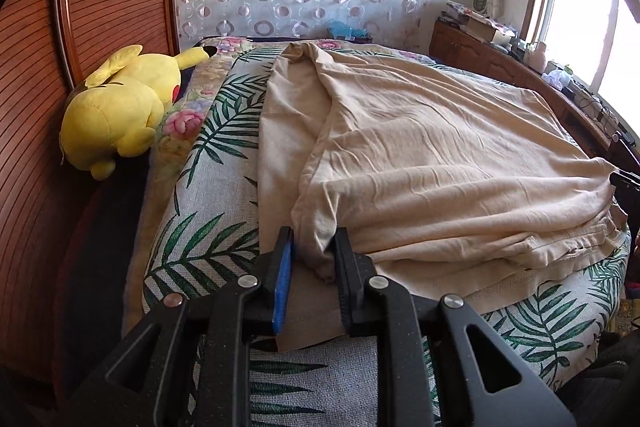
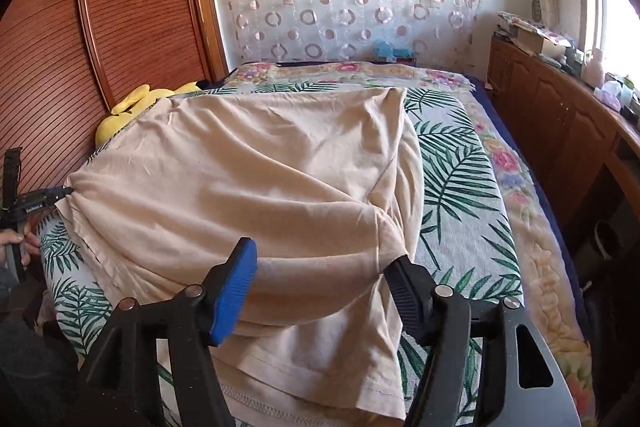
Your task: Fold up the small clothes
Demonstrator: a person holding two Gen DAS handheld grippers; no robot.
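Palm-leaf-printed bedcover (image 2: 460, 187) is carrying the beige cotton garment (image 2: 240, 179), folded at its near edge. Both grippers (left gripper (image 1: 312, 251) narrowly parted, right gripper (image 2: 324, 267) wide) are straddling cloth unclamped; withdrawing slowly should avoid dragging the fold.

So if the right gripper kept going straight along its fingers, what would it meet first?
Most likely the beige garment: its bunched fold already lies between the open right gripper fingers. Depth is hard to judge.
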